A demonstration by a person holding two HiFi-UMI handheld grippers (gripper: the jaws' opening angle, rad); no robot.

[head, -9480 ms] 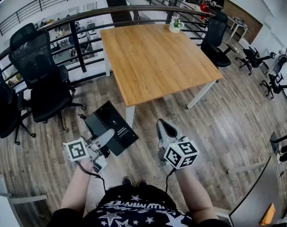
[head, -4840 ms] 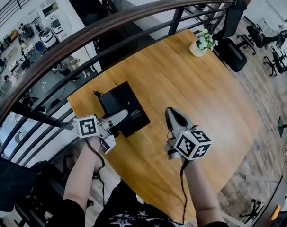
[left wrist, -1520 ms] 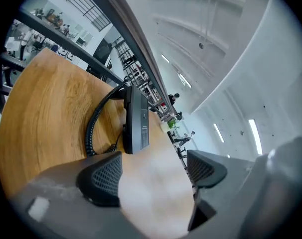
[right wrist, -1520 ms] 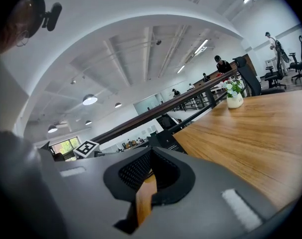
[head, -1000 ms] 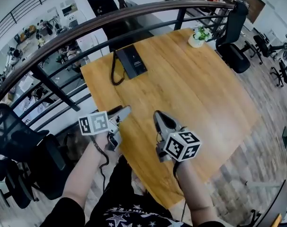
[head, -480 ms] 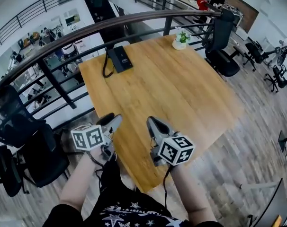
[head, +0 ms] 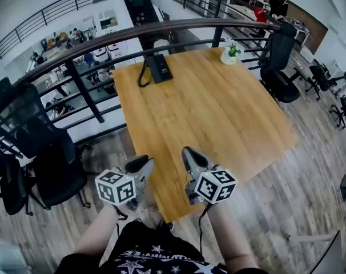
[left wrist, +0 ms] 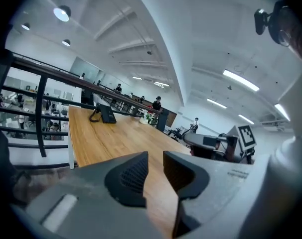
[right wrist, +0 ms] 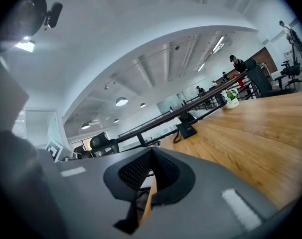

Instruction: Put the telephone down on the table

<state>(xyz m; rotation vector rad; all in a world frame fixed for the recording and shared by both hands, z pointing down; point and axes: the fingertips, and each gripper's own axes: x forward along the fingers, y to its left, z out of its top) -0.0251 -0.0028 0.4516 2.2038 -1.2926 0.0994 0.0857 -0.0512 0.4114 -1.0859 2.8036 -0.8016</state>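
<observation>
The table point(head: 218, 113) offers open passage across its middle and near edge. The telephone point(head: 160, 68) occupies the far left corner and a potted plant point(head: 230, 53) the far right. A railing point(head: 133, 33) closes off the far edge.

A square wooden table point(head: 207, 107) is pictured on a plank floor point(head: 310, 170), its far edge set close to a dark railing point(head: 161, 30). A black telephone point(head: 160, 69) is laid flat on the top near the far left corner, with its cord point(head: 143, 76) looped on the wood just to its left. A small potted plant point(head: 229, 53) is placed near the far right corner, well apart from the telephone.
</observation>
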